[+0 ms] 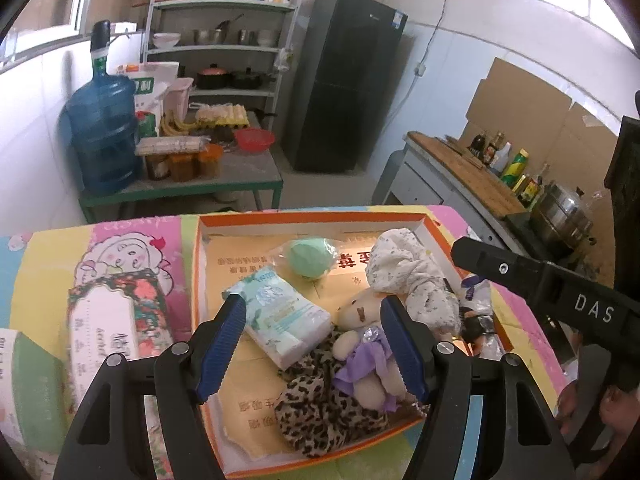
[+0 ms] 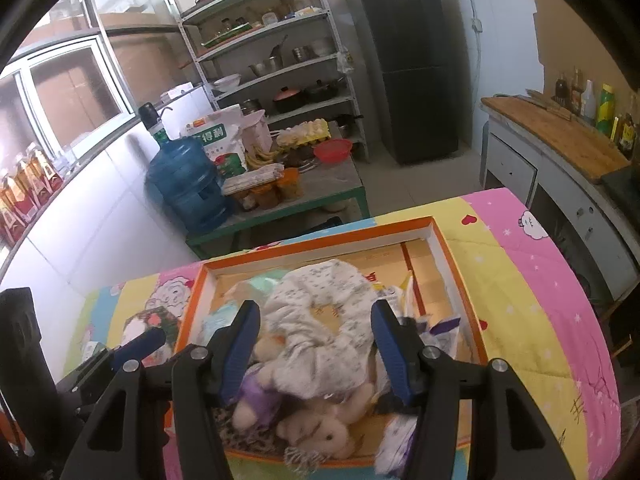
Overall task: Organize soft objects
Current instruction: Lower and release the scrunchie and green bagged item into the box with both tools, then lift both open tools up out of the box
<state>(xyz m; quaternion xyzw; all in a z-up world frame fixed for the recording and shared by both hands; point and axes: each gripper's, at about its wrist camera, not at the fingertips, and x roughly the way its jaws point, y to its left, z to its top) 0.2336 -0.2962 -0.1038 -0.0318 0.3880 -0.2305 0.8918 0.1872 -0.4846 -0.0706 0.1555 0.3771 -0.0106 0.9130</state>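
Note:
An orange-rimmed cardboard tray (image 1: 200, 280) (image 2: 452, 256) lies on a cartoon-print blanket and holds soft things. In the left wrist view it holds a tissue pack (image 1: 280, 316), a green bun-shaped toy (image 1: 310, 257), a white floral scrunchie (image 1: 404, 272), a plush bunny in a purple dress (image 1: 360, 344) and a leopard-print cloth (image 1: 320, 412). My left gripper (image 1: 316, 348) is open above the tray, empty. My right gripper (image 2: 316, 354) is open just above the floral scrunchie (image 2: 320, 320) and plush toys (image 2: 320, 428), holding nothing.
A boxed tissue pack with floral print (image 1: 116, 320) lies on the blanket left of the tray. Behind stand a green table with a blue water jug (image 1: 102, 136), metal shelves (image 1: 224, 40), a black fridge (image 1: 344, 80) and a counter with bottles (image 1: 508, 160).

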